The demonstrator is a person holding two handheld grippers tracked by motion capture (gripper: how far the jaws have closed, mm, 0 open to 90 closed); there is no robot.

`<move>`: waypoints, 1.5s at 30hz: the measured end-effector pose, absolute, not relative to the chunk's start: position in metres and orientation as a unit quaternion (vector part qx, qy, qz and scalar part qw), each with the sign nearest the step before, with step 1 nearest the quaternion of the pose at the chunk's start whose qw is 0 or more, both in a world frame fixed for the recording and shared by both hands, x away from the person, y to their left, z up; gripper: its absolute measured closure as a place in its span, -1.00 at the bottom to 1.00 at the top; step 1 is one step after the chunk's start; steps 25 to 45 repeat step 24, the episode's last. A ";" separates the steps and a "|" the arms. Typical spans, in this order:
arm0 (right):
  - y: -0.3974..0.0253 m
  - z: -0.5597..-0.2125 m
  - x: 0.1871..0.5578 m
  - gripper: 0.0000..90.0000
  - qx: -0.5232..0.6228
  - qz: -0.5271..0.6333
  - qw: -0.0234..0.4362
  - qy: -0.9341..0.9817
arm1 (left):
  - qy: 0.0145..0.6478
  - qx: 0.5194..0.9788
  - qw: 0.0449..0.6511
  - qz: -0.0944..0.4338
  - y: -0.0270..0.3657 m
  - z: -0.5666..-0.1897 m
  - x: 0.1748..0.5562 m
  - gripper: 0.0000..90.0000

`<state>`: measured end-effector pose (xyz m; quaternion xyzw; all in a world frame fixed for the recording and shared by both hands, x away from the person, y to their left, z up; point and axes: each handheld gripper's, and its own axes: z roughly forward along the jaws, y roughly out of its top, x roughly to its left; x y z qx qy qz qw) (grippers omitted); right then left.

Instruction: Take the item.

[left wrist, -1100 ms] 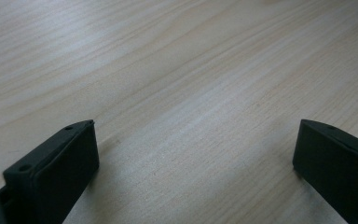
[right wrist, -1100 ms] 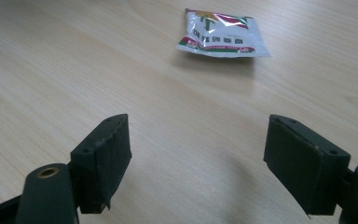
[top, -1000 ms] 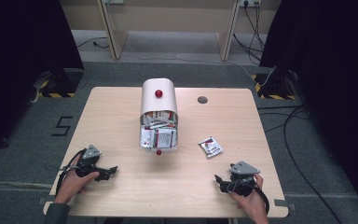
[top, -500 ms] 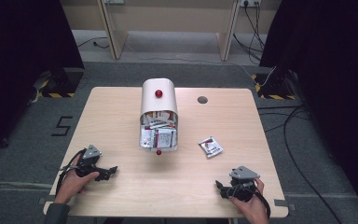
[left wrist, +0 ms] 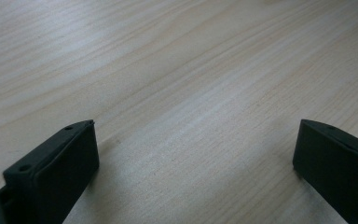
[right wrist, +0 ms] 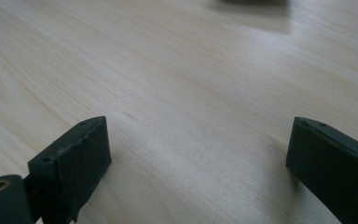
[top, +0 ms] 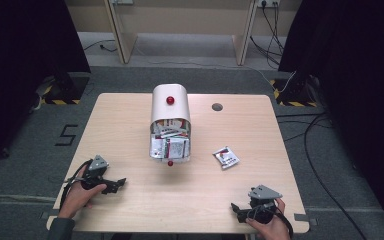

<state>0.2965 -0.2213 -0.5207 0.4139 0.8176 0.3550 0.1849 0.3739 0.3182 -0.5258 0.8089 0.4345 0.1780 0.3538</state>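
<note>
A pale wooden table (top: 130, 125) is holding a tipped white container (top: 170, 122) spilling packets; one loose packet (top: 226, 157) is lying beside it. Left gripper (top: 111, 185) and right gripper (top: 239, 212) are resting open, empty, well apart. Flat packet is risking slipping from jaws.

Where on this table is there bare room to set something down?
Bare wood runs between the left claw and right claw, and along both sides of the white container. It is tighter between the container's open mouth and the loose packet.
</note>
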 end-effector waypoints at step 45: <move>-0.222 -0.527 0.284 -0.85 0.422 0.380 0.206 0.797 | 0.435 0.809 0.354 0.178 0.318 -0.526 0.374 -1.00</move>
